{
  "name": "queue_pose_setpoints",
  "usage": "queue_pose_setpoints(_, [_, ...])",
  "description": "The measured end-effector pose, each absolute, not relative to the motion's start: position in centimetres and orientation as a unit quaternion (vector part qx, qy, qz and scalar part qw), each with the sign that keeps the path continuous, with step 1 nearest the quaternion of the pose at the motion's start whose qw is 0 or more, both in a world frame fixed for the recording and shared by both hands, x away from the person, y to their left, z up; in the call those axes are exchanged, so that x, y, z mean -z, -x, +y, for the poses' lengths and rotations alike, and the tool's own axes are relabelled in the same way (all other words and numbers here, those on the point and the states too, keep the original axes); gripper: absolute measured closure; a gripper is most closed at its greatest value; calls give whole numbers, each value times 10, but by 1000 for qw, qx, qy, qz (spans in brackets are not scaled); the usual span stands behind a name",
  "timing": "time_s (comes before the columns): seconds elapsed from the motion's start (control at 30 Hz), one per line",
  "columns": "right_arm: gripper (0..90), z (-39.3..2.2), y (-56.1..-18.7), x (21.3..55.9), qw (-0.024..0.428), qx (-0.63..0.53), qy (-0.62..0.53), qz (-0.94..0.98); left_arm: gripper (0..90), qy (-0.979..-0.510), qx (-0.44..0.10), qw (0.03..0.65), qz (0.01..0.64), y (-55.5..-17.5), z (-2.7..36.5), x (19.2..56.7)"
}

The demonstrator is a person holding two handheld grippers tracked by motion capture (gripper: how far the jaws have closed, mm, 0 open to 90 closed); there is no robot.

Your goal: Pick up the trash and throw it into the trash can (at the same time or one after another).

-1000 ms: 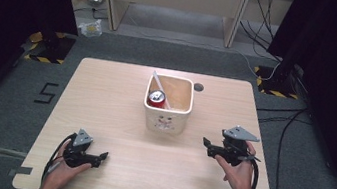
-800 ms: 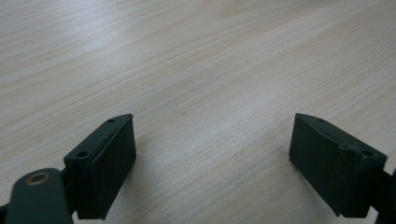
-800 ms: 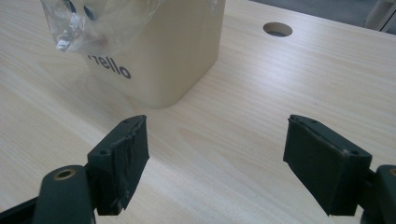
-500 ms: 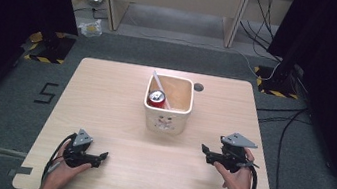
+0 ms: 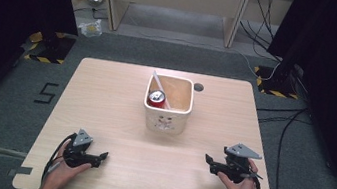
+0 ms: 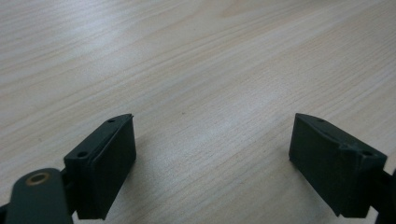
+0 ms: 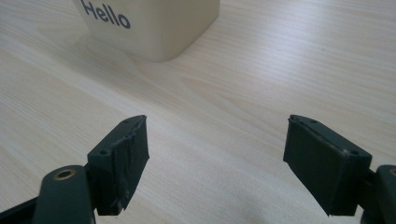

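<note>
A cream square bin (image 5: pixel 166 119) stands at the middle of the wooden table (image 5: pixel 105 100). Inside it lie a red drink can (image 5: pixel 156 98) and a white straw-like stick (image 5: pixel 160 87). The bin's lower corner, printed "Hello", appears in the right gripper view (image 7: pixel 154 28). My left gripper (image 5: pixel 102 157) rests low on the table near the front left, open, with bare wood between its jaws (image 6: pixel 210 154). My right gripper (image 5: pixel 208 161) is at the front right, open and empty (image 7: pixel 215 158), pointing left toward the bin.
A small dark hole (image 5: pixel 199 86) sits in the tabletop just right of the bin. Beyond the table are desk legs, cables (image 5: pixel 269 18) and a crumpled wrapper (image 5: pixel 90 27) on the grey floor. Black curtains flank both sides.
My right gripper has drawn back toward the table's front edge and sunk lower. The left gripper has stayed put.
</note>
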State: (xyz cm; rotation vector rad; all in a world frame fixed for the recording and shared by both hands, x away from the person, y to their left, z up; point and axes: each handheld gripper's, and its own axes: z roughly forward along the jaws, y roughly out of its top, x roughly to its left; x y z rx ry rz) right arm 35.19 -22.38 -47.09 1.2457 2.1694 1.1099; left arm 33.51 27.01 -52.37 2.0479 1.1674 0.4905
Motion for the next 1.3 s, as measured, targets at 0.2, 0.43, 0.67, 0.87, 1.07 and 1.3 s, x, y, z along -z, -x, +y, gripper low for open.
queue_pose_setpoints(0.2, [223, -226, -348, 477, 197, -396, -448, 777, 138, -794, -190, 359, 453, -335, 270, 524])
queue_pose_setpoints(0.43, [224, -228, -343, 483, 190, -394, -450, 778, 139, -794, -190, 359, 453, -335, 270, 524])
queue_pose_setpoints(0.67, [224, -226, -339, 490, 187, -386, -450, 783, 139, -794, -190, 359, 453, -335, 270, 524])
queue_pose_setpoints(0.87, [224, -227, -337, 497, 182, -379, -454, 786, 138, -794, -190, 359, 453, -335, 270, 524])
queue_pose_setpoints(1.07, [225, -227, -334, 503, 179, -367, -460, 789, 138, -794, -190, 359, 453, -335, 270, 524])
queue_pose_setpoints(1.3, [225, -229, -331, 508, 180, -359, -464, 790, 138, -794, -190, 359, 453, -335, 270, 524])
